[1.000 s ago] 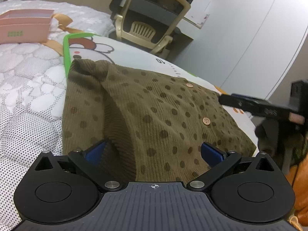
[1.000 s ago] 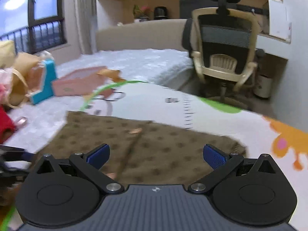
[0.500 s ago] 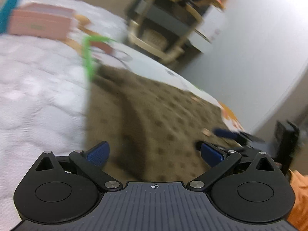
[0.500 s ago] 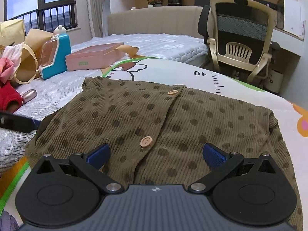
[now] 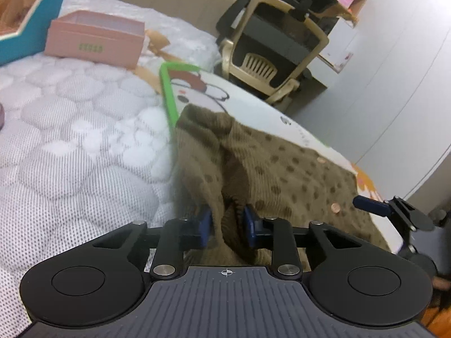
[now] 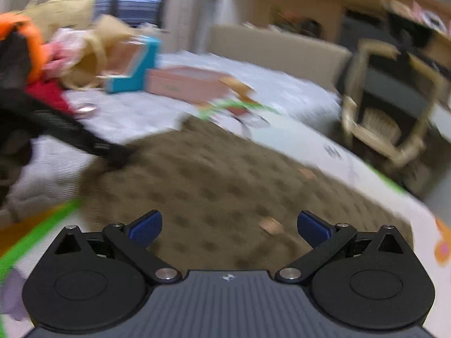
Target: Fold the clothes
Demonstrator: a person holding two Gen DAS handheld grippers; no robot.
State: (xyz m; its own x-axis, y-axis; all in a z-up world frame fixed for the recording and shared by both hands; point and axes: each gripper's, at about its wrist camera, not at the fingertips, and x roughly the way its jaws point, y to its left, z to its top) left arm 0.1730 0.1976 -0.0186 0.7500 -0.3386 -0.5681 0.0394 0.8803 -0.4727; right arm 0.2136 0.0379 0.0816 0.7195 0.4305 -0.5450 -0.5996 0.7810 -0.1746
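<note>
Bed-top: left claw (image 5: 224,226) pinches the brown garment (image 5: 282,169); only right view shows right claw (image 6: 229,226) wide.

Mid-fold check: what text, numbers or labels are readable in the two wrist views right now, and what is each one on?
No text reads clearly in either view.
Pink box: a small greenish label on its front, too small to read.
Play mat: a dark numeral beside ruler ticks, too distorted to read.
Right wrist view: motion blur, nothing legible.
Brown dotted cardigan, held by the left gripper: no text.
</note>
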